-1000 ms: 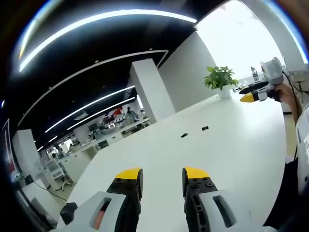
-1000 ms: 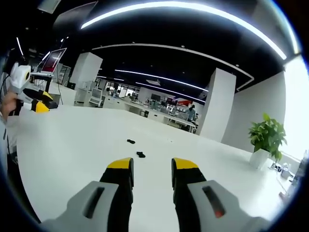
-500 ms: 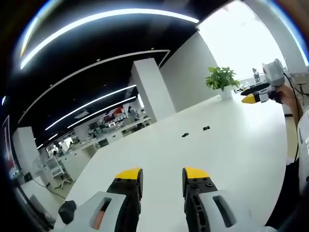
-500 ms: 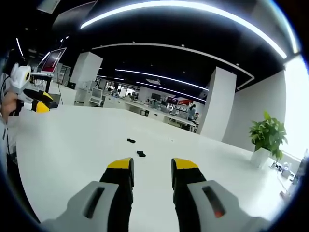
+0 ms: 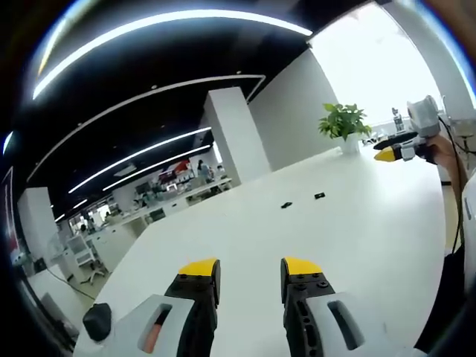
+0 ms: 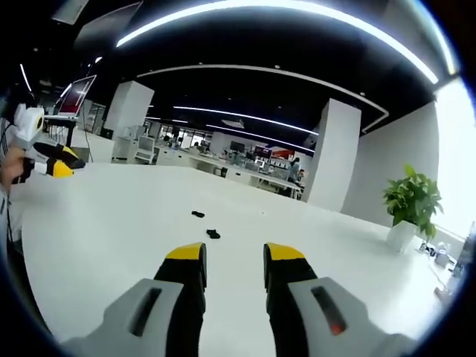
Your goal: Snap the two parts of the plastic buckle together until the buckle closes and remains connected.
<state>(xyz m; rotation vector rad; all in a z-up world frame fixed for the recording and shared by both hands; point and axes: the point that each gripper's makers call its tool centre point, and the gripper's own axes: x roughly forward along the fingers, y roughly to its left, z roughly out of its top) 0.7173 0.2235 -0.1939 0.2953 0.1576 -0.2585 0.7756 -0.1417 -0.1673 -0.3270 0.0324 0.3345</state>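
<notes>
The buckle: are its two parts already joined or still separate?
Separate: two black buckle parts lie apart on the white table.

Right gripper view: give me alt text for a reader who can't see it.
The right gripper, open and empty, hangs over a white table; two separate black buckle parts lie ahead. The left gripper sits far left, a potted plant right.

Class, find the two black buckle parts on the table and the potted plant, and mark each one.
Near buckle part (image 6: 213,233), right gripper view: its middle.
Far buckle part (image 6: 197,214), right gripper view: its middle.
Plant (image 6: 411,202), right gripper view: its leaves.
</notes>
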